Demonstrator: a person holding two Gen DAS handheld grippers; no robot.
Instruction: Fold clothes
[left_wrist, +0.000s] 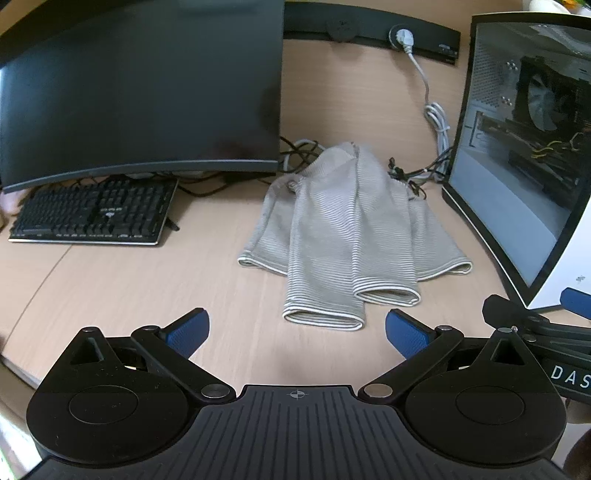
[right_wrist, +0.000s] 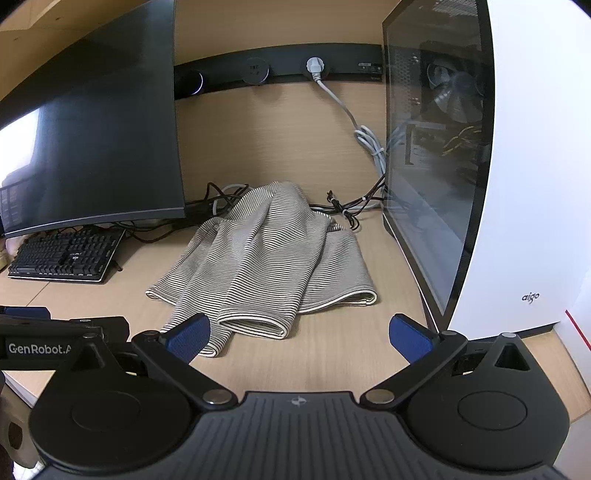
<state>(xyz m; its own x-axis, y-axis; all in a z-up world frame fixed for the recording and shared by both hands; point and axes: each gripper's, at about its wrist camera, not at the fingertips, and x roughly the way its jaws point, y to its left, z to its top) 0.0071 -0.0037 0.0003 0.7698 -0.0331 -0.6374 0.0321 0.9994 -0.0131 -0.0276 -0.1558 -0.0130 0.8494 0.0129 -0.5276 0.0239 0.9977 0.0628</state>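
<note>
A striped garment (left_wrist: 343, 229) lay bunched on the wooden desk (left_wrist: 129, 288), its two cuffed openings toward the near edge and its far end piled against a tangle of dark cables (left_wrist: 417, 173). It sat between a curved monitor (left_wrist: 140, 92) on the left and a white computer case (left_wrist: 528, 155) on the right, touching neither.

Left gripper (left_wrist: 297, 330) hovered near the desk edge, blue pads spread wide with nothing between them; the garment's nearest cuff lay just beyond. Right gripper (right_wrist: 299, 338) likewise stood apart and empty, its left pad overlapping the garment's near cuff in that view; contact could not be judged.

Writing noted: "aigo" (right_wrist: 530, 297) on the case's white front panel; "GenRobot.A" (right_wrist: 38, 349), cut off, on the left gripper's body seen from the right wrist; "DAS" (left_wrist: 570, 380), also cut off, on the right gripper's body seen from the left wrist. A small logo on the black keyboard (left_wrist: 96, 212) was too small to read.

A white cord (left_wrist: 424, 85) ran from a socket in the black strip (left_wrist: 369, 31) at the far edge, coiling down beside the case's glass side.
</note>
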